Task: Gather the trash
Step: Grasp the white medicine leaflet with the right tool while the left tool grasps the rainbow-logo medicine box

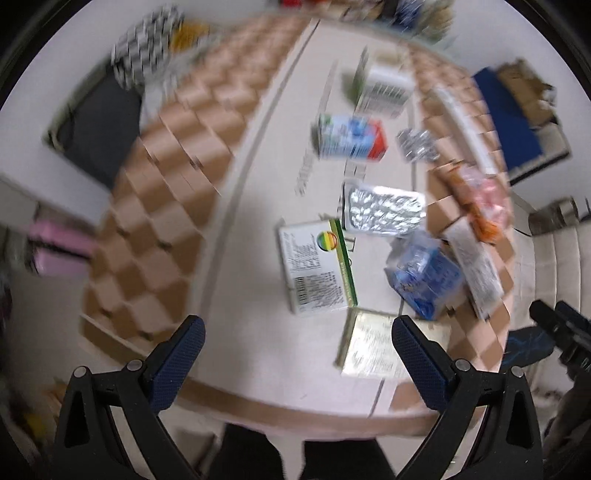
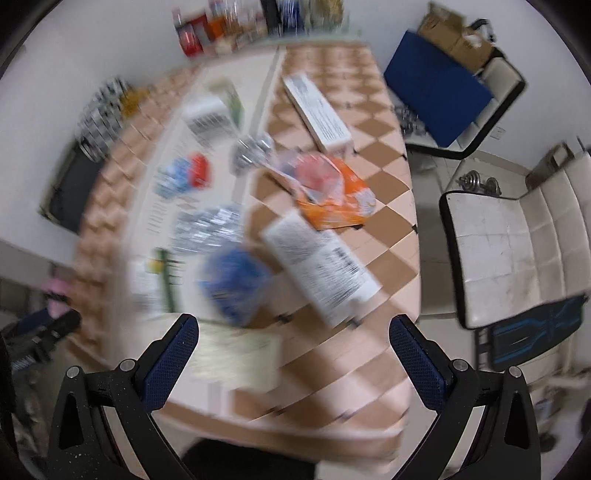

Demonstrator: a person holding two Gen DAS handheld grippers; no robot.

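Both views are motion-blurred. Trash lies scattered on a checkered table (image 1: 155,206): a white and green box (image 1: 316,267), a silver blister pack (image 1: 384,214), a blue crumpled bag (image 1: 424,273), a blue and red carton (image 1: 351,136), a pale flat packet (image 1: 373,347) and an orange wrapper (image 1: 480,199). My left gripper (image 1: 299,354) is open above the table's near edge, empty. My right gripper (image 2: 295,354) is open and empty above the near edge, with the blue bag (image 2: 232,280), a white long box (image 2: 317,266) and the orange wrapper (image 2: 332,192) ahead.
A white chair (image 2: 498,251) and a chair with a blue cushion (image 2: 439,92) stand to the right of the table. A black and white patterned bag (image 1: 144,44) and a dark seat (image 1: 99,129) are at the far left. Bottles and boxes (image 2: 229,26) line the far end.
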